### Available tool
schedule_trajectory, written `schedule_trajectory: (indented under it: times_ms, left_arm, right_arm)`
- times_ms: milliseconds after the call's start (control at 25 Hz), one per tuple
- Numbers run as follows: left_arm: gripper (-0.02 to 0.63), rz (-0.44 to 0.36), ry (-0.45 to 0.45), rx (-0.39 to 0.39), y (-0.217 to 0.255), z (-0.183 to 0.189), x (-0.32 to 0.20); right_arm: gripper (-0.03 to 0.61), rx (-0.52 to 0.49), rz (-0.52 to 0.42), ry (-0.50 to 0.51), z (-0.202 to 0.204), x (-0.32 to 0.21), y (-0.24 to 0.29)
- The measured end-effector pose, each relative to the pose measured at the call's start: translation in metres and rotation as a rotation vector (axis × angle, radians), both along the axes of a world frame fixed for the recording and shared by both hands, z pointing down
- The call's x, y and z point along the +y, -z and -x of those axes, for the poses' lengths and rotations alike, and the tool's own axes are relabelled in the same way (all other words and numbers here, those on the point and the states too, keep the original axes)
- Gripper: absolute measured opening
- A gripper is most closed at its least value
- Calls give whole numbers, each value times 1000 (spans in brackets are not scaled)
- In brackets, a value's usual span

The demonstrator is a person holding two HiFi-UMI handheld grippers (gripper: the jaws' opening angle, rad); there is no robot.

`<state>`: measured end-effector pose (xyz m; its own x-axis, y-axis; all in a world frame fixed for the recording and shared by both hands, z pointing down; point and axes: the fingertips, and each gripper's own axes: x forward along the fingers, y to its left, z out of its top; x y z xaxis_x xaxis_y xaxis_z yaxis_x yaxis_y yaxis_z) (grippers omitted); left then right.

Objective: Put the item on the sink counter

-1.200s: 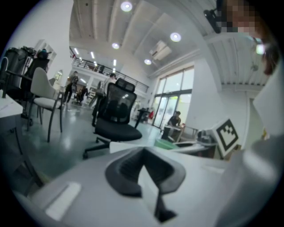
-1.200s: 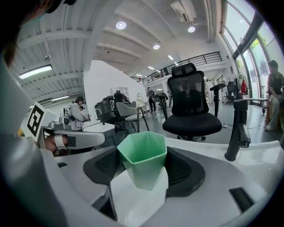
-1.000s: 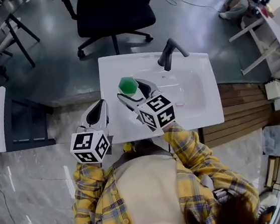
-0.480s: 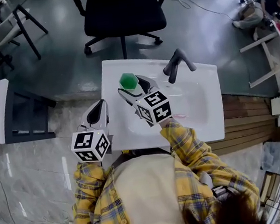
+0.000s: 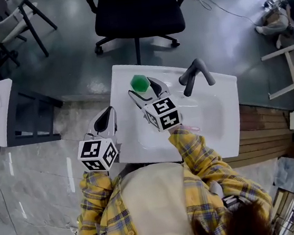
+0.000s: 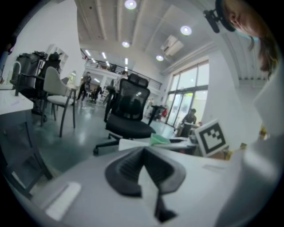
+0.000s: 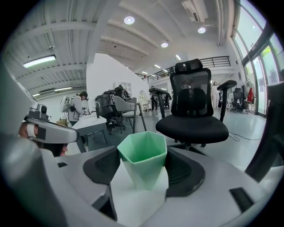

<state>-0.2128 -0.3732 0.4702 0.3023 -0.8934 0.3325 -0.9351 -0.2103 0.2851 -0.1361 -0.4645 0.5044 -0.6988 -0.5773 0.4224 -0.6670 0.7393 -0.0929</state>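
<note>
In the head view, a white sink counter stands below a black office chair, with a dark faucet at its far edge beside the basin. The right gripper reaches over the counter's far left part, and a green cup with a six-sided rim sits upright between its jaws, left of the faucet and well apart from it. The left gripper hangs at the counter's left edge, off to the side of the cup, with a yellow plaid sleeve behind it. In the left gripper view, the left gripper has its two dark pads pressed together with nothing caught between them; past them lie the counter's white edge, a sliver of the green cup, the right gripper's marker cube, and the chair farther back. In the right gripper view, the right gripper is clamped on the cup, one dark pad against each side of it, the open mouth facing up. The counter's white surface shows beneath the cup between the jaws; whether the cup's base touches it cannot be told. The chair stands beyond.
</note>
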Motion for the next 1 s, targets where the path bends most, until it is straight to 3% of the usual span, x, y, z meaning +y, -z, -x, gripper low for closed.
schedule_trajectory:
  times_ms: [480,1000]
  left_arm:
    - [5,21,-1,2,-9,1,-11]
    - [5,10,1,4,-7,0,-15]
  right_arm:
    - [316,-6,-47,-37,1,-18,-8]
    - [316,-35,-58,-9,5,-19,-6]
